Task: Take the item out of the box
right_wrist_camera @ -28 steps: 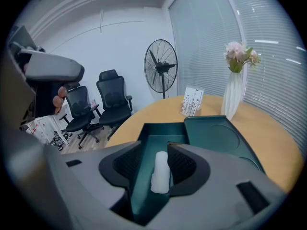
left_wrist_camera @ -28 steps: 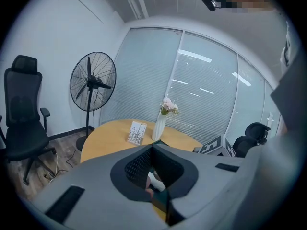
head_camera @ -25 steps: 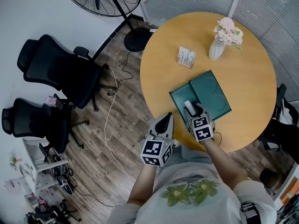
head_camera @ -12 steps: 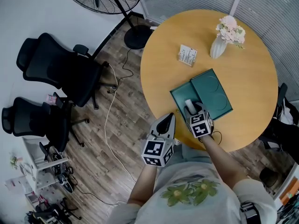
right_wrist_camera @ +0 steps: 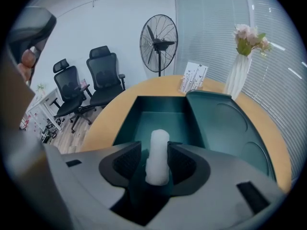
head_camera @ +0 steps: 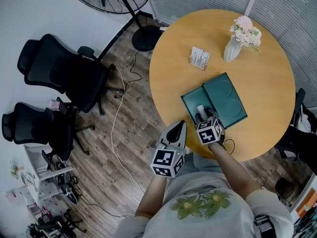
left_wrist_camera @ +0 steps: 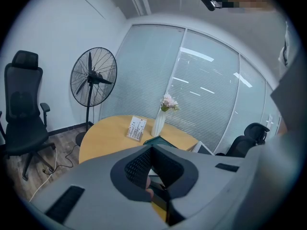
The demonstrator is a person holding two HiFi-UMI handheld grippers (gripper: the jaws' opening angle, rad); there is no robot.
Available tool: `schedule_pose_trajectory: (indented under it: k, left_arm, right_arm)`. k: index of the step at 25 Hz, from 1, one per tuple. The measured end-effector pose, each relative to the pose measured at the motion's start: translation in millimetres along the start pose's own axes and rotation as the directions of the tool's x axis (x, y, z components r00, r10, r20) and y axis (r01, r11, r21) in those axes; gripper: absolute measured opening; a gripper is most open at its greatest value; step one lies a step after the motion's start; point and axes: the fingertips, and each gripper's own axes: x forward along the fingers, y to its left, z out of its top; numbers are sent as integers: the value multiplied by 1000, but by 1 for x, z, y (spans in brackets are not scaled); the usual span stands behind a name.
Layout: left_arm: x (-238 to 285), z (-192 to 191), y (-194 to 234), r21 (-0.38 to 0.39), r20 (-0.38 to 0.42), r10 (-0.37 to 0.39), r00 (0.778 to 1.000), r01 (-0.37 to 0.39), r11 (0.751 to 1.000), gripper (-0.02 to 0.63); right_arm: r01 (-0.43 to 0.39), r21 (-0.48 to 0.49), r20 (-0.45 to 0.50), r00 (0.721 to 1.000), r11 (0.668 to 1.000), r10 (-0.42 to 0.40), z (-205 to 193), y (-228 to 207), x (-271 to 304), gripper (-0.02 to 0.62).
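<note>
Jaws of the right gripper (right_wrist_camera: 156, 147) clasp a white cylindrical item (right_wrist_camera: 157, 159) upright between them, over the near part of the open teal box (head_camera: 190, 102) on the round wooden worktop (head_camera: 257, 68). Jaws of the left gripper (left_wrist_camera: 152, 150) are pressed together, empty, beside the worktop's near edge.

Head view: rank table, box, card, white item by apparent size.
1. table
2. box, lid open
3. card
4. white item; the right gripper hides part of it, so this place is less sure, though it looks smaller than the card.
</note>
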Motion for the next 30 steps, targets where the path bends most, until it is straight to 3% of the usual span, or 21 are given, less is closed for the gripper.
schedule_pose_trajectory:
  k: [16,30]
  left_arm:
    - [-3,2,2,3,-4,-2,1000,2,1000,2]
    - [-2,2,4,1,2,-3,1000,3,1000,2]
  right_arm:
    - [-22,-7,-99,995,1000,21,-16,3,13,178]
    - [-36,-4,-121,992,999,36,-18,2,17,152]
